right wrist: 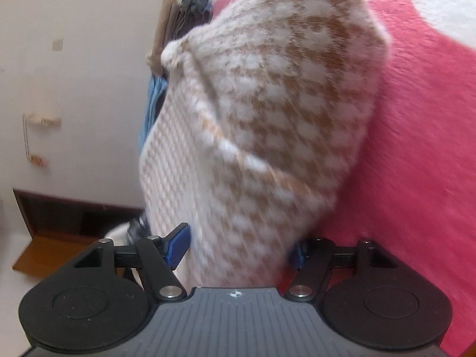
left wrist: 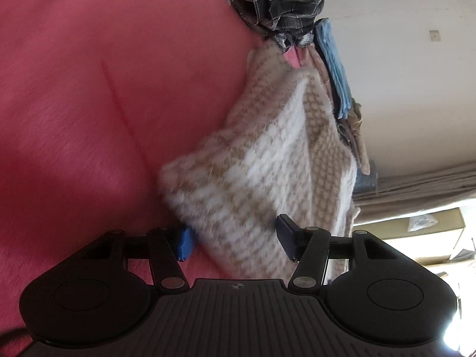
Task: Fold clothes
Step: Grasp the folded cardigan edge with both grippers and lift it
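The beige-and-white checked knit [right wrist: 261, 125] lies bunched on the red bed cover [left wrist: 89, 119], its near end between the fingers of both claws, its far end toward the heap of clothes [left wrist: 282, 3] by the wall. The left claw [left wrist: 235, 241] and right claw [right wrist: 241, 247] each stand spread wide around thick cloth; whether they pinch it I cannot tell. It looks soft, fluffy, light and limp, likely to sag and drape, not slip. Best gripped through a doubled edge or corner near the claws, both ends together.
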`<state>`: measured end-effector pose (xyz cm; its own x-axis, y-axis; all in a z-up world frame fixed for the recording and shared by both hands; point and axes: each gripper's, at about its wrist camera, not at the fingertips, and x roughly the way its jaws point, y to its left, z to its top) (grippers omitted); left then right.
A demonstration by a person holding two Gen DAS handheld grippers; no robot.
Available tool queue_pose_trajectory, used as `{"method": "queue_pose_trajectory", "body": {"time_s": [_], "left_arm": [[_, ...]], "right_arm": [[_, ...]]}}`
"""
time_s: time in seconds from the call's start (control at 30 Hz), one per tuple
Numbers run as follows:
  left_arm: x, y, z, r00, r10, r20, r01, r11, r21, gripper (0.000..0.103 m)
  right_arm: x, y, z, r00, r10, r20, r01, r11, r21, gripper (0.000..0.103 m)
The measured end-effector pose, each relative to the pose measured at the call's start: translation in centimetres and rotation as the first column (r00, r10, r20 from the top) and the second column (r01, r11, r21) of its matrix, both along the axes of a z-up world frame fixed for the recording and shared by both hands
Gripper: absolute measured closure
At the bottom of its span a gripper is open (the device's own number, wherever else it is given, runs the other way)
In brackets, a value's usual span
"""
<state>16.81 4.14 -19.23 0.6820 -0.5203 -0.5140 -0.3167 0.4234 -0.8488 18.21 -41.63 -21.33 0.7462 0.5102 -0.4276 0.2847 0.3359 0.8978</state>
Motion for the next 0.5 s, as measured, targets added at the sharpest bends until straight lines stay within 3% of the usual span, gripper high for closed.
{"method": "queue_pose_trajectory", "body": {"time_s": [0.07,0.17,0.2,0.33,0.4,0.5], "left_arm": [[0.6,-0.6,0.1,1.000,-0.003,0.018,0.002,0.999,0.039,0.053],[0.9,-1.1,0.4,0.999,-0.008,0.033,0.005,0.994,0.106,0.073],[0.9,-1.3,0.4,0.999,-0.011,0.034,0.007,0.992,0.122,0.081],[0.1,-2.0,2.8,0.997,-0.033,0.065,0.018,0.975,0.221,0.095],[-0.6,-2.5,4.6,0.994,-0.053,0.097,0.023,0.959,0.282,0.096],[-1.9,-2.4,6.5,0.991,-0.057,0.121,0.019,0.954,0.300,0.096]], "right_arm": [[0.9,0.4,-0.1,1.000,-0.029,0.002,0.029,1.000,-0.007,0.037],[2.0,1.1,-0.2,0.998,-0.067,0.000,0.067,0.998,-0.011,0.043],[2.3,1.2,-0.2,0.998,-0.069,-0.003,0.069,0.998,-0.011,0.051],[2.2,1.1,0.5,0.998,-0.064,-0.020,0.064,0.998,0.009,0.070],[1.6,1.2,1.4,0.998,-0.065,-0.007,0.065,0.998,-0.007,0.075],[0.0,1.2,2.6,0.998,-0.063,0.003,0.063,0.998,0.000,0.078]]}}
